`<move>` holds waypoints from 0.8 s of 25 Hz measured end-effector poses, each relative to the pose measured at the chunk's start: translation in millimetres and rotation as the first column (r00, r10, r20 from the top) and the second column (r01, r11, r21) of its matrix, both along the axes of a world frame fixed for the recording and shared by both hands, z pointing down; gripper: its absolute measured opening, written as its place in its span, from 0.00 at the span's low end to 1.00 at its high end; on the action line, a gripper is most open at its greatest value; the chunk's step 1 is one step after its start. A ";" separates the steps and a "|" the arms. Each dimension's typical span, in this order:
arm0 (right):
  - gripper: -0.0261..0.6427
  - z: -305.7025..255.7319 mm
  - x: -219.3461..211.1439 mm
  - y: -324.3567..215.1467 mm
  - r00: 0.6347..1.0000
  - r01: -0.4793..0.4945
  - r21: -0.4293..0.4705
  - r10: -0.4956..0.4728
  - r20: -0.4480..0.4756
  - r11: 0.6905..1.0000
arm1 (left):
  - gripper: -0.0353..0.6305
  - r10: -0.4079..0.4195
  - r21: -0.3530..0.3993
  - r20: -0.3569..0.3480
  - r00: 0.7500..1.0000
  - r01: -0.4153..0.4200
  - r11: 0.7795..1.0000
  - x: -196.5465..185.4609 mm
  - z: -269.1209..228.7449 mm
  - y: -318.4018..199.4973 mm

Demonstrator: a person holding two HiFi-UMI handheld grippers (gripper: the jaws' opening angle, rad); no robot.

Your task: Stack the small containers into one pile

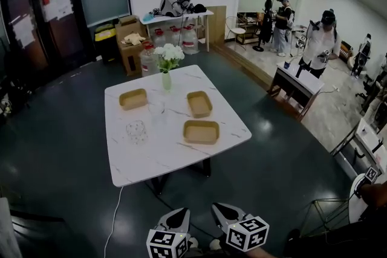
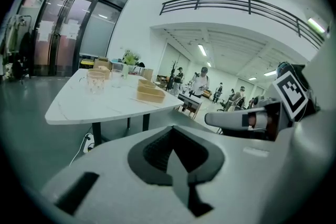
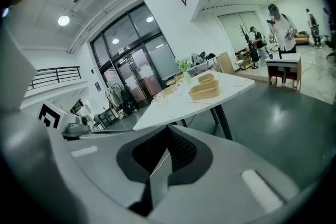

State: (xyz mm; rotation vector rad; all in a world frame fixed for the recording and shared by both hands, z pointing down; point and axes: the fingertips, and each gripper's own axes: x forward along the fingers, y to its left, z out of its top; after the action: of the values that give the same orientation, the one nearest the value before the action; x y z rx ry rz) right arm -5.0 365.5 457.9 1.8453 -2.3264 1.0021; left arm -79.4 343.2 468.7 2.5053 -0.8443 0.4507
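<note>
Three shallow tan containers lie on a white marble table [image 1: 151, 157]: one at the far left [image 1: 133, 98], one at the far right [image 1: 199, 103], one nearer on the right [image 1: 201, 131]. Both grippers hang low in the head view, well short of the table, over the dark floor. My left gripper [image 1: 177, 219] is shut with nothing in it. My right gripper [image 1: 225, 212] is shut and empty too. In the left gripper view the nearest container [image 2: 150, 93] sits far ahead on the table; in the right gripper view that container [image 3: 205, 92] is also distant.
A clear glass [image 1: 136, 131] stands on the table's near left, another clear glass [image 1: 156, 109] mid-table, and a green vase of white flowers [image 1: 167, 63] at the far edge. A cable [image 1: 113, 220] runs down to the floor. People stand by a bench [image 1: 297, 83] at the right.
</note>
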 end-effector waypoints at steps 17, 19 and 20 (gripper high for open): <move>0.03 10.5 -37.3 -20.9 1.000 -0.023 -0.011 0.023 0.014 1.000 | 0.05 0.037 0.012 0.034 0.999 -0.037 0.999 -38.0 15.2 -28.0; 0.03 11.9 -35.1 -23.6 0.999 -0.033 -0.014 0.033 0.012 0.999 | 0.05 0.044 0.015 0.031 0.999 -0.045 0.999 -34.5 14.7 -30.8; 0.03 12.1 -34.4 -25.3 0.999 -0.038 -0.015 0.038 0.010 0.999 | 0.05 0.049 0.015 0.030 0.998 -0.049 0.999 -33.2 14.4 -32.1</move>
State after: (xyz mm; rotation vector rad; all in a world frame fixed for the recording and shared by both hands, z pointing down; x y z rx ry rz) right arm -39.4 340.2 470.1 1.8900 -2.2919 1.0330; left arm -112.6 311.1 483.1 2.5444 -0.8022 0.5003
